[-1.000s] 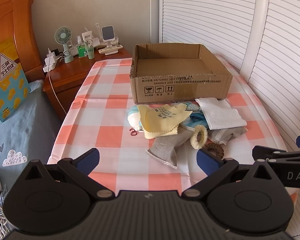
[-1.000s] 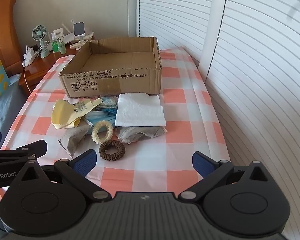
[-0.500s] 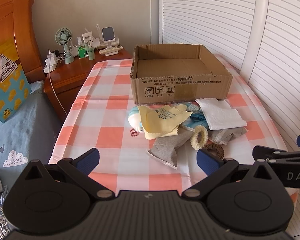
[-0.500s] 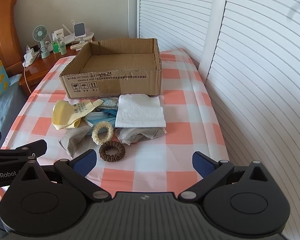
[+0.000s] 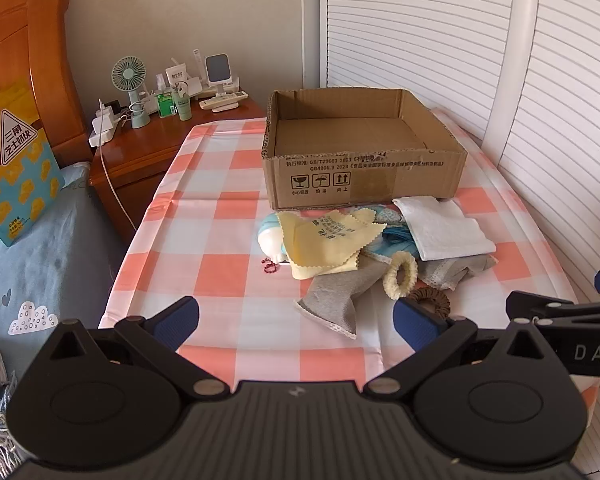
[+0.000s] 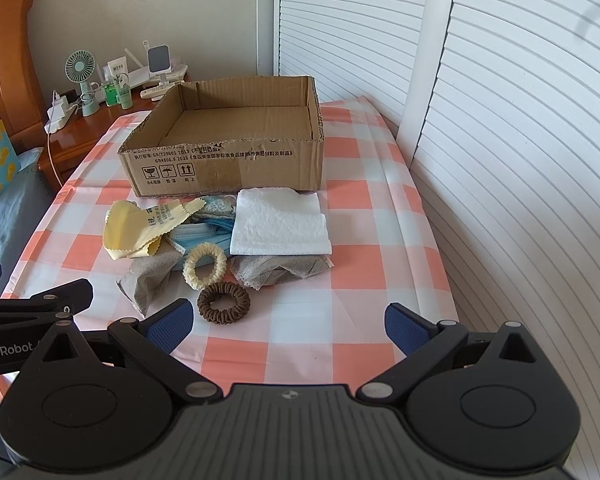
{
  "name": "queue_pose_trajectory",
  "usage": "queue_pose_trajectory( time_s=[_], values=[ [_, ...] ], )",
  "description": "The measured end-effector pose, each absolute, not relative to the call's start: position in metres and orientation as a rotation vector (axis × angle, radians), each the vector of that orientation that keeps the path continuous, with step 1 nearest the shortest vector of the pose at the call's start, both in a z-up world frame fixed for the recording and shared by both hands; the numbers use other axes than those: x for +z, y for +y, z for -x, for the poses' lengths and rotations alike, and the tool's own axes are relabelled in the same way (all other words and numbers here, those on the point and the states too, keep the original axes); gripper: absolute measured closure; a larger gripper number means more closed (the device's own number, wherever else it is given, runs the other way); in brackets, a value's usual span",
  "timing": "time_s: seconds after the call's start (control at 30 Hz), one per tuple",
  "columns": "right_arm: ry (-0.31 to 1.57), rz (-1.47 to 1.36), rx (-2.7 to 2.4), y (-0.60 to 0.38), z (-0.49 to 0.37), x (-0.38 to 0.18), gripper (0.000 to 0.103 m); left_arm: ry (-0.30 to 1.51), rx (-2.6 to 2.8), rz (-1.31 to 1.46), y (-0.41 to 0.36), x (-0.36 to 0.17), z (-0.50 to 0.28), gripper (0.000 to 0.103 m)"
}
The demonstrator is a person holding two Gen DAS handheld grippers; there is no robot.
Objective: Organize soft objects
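The blue mask (image 6: 198,236) lies mostly buried under the yellow cloth (image 6: 140,228) and white towel (image 6: 280,222)

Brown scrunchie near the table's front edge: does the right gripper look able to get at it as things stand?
Probably yes. The brown scrunchie lies flat on the checked cloth, apart from the cream scrunchie and grey cloths, nothing on top. The right gripper is open and empty just short of it, slightly to its right.

White louvred doors (image 6: 520,120), beige wall (image 5: 188,12), wooden nightstand (image 5: 148,148), daylight
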State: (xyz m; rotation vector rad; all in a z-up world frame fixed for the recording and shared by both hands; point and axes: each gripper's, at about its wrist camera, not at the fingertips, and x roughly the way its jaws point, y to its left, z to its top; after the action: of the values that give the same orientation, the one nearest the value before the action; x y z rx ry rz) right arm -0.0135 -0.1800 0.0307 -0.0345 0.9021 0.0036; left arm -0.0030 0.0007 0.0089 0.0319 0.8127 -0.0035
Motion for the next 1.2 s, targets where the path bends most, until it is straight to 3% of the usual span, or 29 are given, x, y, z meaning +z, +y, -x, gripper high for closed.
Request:
queue_pose_trajectory(
  time_s=[1.2],
  values=[
    [0.89, 0.047, -0.005, -0.181, 0.0104, 0.0314, 0.0, 0.787, -0.023, -0.057, -0.0054, 0.0086, -0.0019, 0.001]
  ],
)
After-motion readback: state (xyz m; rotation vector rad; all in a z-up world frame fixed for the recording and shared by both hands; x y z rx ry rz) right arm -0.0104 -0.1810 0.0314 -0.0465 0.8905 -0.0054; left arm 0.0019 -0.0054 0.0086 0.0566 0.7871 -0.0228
